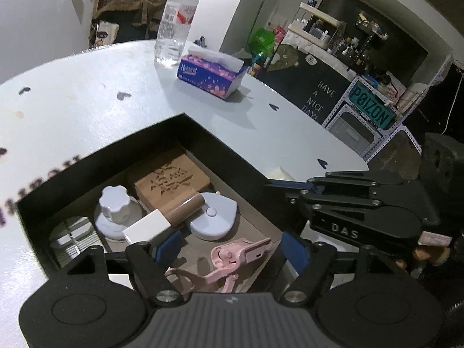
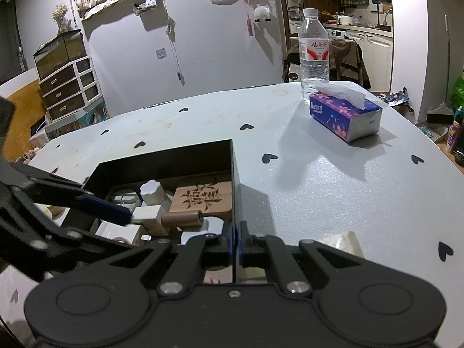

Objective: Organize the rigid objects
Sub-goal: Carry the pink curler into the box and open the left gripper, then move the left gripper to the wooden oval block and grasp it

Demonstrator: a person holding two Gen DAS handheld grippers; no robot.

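Left gripper fingers spread wide above open black box, lower centre of frame. Right gripper fingers pinching box's right wall. Carved wooden block, pink clip inside, on white bench.

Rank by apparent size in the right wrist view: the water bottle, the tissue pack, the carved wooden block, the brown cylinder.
1. Tissue pack and water bottle: similar area, unsure which leads.
2. Carved wooden block, partly hidden by the black box wall.
3. Brown cylinder, clearly smallest.
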